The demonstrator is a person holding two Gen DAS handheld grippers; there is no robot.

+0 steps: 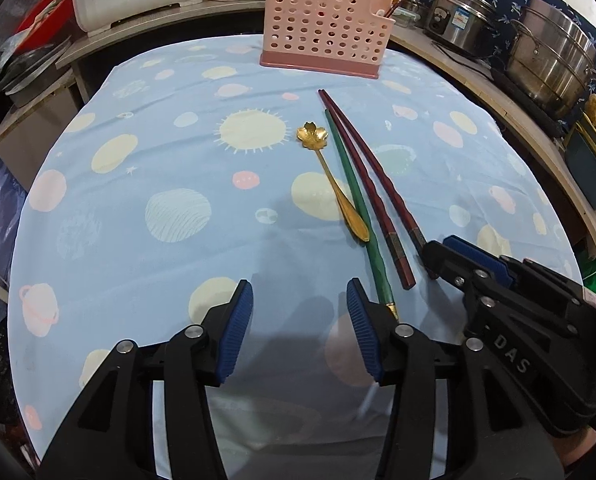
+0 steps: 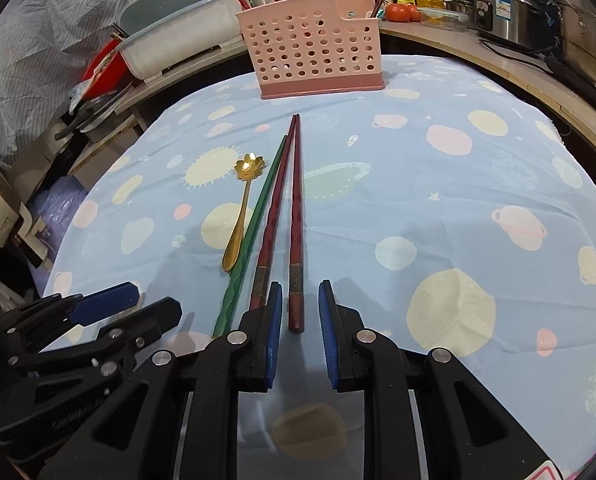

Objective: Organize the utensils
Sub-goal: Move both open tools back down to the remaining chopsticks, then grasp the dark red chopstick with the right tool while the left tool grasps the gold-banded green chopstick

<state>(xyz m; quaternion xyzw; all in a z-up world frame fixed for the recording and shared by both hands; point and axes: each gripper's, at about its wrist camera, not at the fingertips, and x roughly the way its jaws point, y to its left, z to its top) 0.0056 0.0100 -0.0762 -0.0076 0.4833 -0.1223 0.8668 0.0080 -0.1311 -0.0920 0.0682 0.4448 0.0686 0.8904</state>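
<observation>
Hiding green chopstick's (image 1: 357, 200) end, perhaps: left tool (image 1: 299, 328).

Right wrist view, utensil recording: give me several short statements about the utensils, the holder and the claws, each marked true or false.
1. A gold spoon lies left of the green chopstick. True.
2. Two dark red chopsticks lie on the cloth. True.
3. The pink holder lies tipped on its side. False: it stands upright.
4. The right claw has lifted a chopstick. False: one red end sits between its open pads, still on the cloth.
5. The left claw grips the spoon. False: it is open with nothing in it.
</observation>
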